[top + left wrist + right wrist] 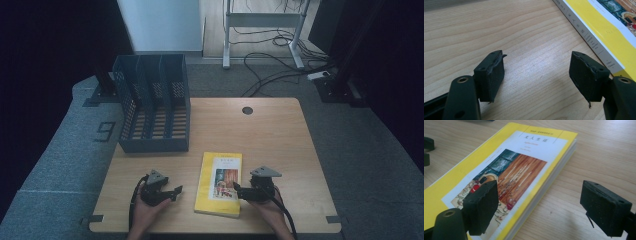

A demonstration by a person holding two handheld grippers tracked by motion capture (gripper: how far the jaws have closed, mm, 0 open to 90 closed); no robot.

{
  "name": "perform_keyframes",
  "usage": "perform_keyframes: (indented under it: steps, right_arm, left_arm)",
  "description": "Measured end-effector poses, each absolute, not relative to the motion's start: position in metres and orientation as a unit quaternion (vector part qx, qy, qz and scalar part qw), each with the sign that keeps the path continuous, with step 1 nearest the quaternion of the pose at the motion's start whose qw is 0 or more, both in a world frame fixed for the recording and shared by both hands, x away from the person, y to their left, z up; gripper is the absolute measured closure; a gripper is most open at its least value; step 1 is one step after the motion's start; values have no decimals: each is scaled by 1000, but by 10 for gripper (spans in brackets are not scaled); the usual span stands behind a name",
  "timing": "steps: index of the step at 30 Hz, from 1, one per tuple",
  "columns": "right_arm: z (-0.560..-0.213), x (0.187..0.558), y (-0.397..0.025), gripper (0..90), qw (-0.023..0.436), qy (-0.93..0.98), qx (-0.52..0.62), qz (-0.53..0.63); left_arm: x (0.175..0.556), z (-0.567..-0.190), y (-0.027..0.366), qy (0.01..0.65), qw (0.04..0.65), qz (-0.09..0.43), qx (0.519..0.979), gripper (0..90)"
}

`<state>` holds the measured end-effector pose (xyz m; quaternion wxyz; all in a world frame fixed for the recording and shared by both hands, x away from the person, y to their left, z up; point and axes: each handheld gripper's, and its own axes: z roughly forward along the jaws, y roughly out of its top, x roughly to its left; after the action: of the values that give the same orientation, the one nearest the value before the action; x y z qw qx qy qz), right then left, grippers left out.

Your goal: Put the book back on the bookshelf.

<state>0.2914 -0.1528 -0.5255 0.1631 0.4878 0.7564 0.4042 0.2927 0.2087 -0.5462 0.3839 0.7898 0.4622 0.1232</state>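
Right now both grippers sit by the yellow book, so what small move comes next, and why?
Probably ease the right gripper forward and shut it on the book's page edge. Its jaws stand open astride that edge, one over the cover, one over the table, gripping nothing. The left gripper is open beside the spine, apart from it. The book lies flat, the file rack behind it.

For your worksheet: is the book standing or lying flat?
Lying flat: the book rests cover up on the table, outside the file rack.

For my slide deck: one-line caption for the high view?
Two open grippers, left and right, flank a yellow book near a file rack.
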Motion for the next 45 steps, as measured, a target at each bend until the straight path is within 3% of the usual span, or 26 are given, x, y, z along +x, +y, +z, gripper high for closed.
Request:
perform_keyframes:
  steps: [9,22,45]
  right_arm:
    - [-537,295,-132,153,134,770,477,402]
    - [-544,297,-125,146,134,779,472,389]
    - [-546,298,-126,152,130,780,469,392]
  left_arm:
    - [292,-546,207,462,386,123,789,285]
    - [290,-543,203,451,408,116,785,298]
    - [274,-546,136,378,415,54,826,299]
